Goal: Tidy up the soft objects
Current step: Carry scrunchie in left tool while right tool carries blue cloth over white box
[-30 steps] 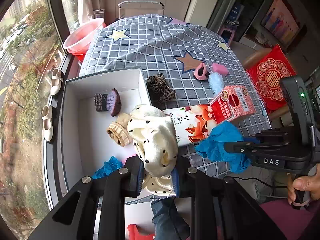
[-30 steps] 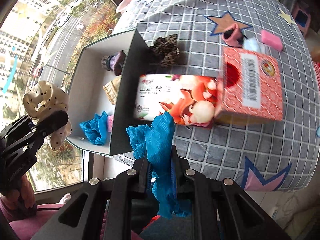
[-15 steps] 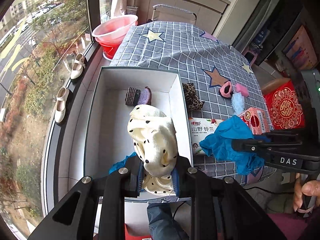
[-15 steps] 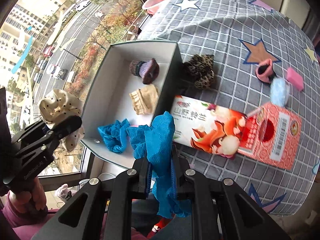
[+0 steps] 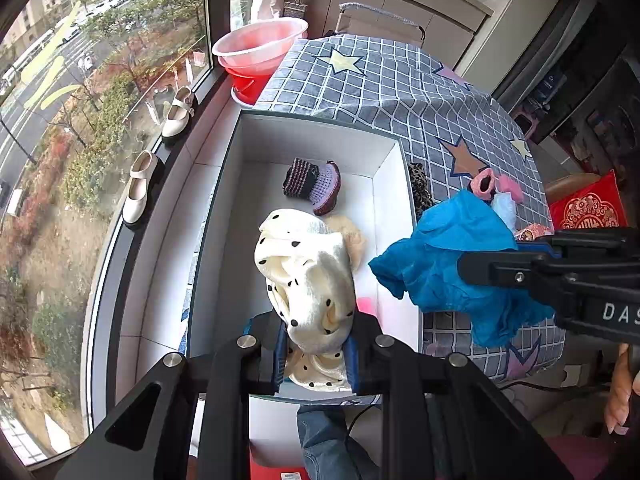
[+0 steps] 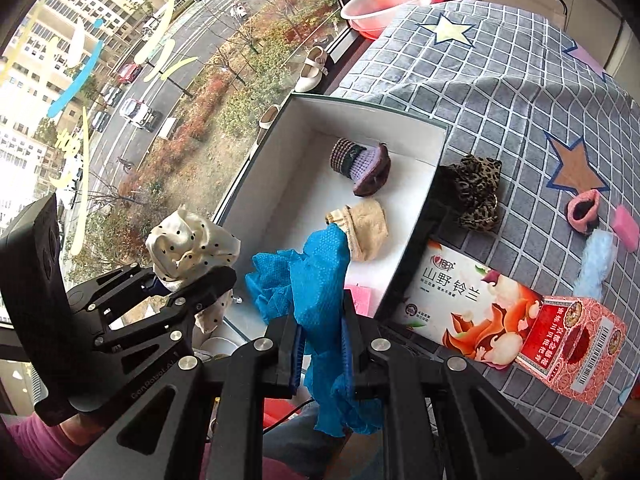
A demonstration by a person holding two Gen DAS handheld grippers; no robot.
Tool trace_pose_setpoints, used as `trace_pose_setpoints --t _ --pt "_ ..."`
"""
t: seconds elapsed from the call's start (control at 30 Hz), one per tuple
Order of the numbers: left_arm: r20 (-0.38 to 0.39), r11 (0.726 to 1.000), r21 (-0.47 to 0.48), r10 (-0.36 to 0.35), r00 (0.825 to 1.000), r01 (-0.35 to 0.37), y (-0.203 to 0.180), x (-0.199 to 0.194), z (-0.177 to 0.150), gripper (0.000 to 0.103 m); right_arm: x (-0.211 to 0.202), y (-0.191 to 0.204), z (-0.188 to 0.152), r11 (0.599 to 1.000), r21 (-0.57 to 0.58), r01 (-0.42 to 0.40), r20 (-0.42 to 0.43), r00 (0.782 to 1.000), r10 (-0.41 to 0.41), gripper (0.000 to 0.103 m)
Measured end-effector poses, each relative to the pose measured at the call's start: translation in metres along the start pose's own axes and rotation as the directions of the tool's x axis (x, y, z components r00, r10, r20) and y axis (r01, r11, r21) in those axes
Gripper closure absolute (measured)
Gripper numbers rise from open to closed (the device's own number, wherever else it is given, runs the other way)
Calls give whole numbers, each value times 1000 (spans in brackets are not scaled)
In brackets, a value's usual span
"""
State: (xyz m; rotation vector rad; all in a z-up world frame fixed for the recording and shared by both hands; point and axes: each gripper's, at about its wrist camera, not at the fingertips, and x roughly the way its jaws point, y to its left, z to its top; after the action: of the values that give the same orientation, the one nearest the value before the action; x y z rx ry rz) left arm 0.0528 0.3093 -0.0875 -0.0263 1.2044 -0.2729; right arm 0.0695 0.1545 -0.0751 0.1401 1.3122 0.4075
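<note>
Left gripper [image 5: 315, 354] clamped on a cream polka-dot scrunchie [image 5: 308, 280], fabric bulging up out of the narrow gap between the blue pads; it hangs over the near end of the white box [image 5: 386, 216], which sits at the window edge of the surface [image 5: 400, 80] under a grey checked cloth with stars. Right gripper [image 6: 322, 354] likewise pinched shut on a crumpled blue non-woven cap [image 6: 316, 280], held just beside the scrunchie, over the box's near right corner and rim. Inside the box already: a purple knitted bootie [image 6: 362, 164] toward the far end, a beige sock [image 6: 366, 226] mid-floor, another blue bundle and something pink near the front wall, mostly hidden by the held items. Outside the box on the cloth: a leopard-print scrunchie [image 6: 476, 196] just beside the box wall, a pink bootie [image 6: 584, 212], a pale blue fluffy piece [image 6: 596, 264], a pink block [image 6: 626, 230], and a printed carton [image 6: 500, 316] lying against the box's right side. Step in hand, as judged: carry-and-drop of two soft items into the box. Next move calls for bringing the cap fully inside the rim, lowering both, then opening so the fabric falls free; loose cloth may cling to the pads, so a small shake or lift-away could be needed.
</note>
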Motion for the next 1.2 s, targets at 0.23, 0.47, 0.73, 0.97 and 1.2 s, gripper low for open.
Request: trace_pose_setpoints --t 0.23,0.47,0.73,0.97,1.2 --pt "-8 999 -35 5 1000 -5 8 10 6 78 5 8 17 1000 -28 7 -11 1000 -7 86" --pt "-27 998 -54 15 1000 -16 12 18 9 78 13 6 32 1000 -14 -5 -32 999 5 86" --pt "-48 998 -53 24 999 -27 11 26 13 77 20 6 39 1000 -12 -16 -50 999 15 86" --pt "-63 999 -41 28 998 -31 8 31 16 77 20 0 44 1000 7 -19 -49 999 19 86" --pt "-74 999 -28 40 996 -42 9 39 19 77 25 -4 49 999 32 -32 -56 998 33 86"
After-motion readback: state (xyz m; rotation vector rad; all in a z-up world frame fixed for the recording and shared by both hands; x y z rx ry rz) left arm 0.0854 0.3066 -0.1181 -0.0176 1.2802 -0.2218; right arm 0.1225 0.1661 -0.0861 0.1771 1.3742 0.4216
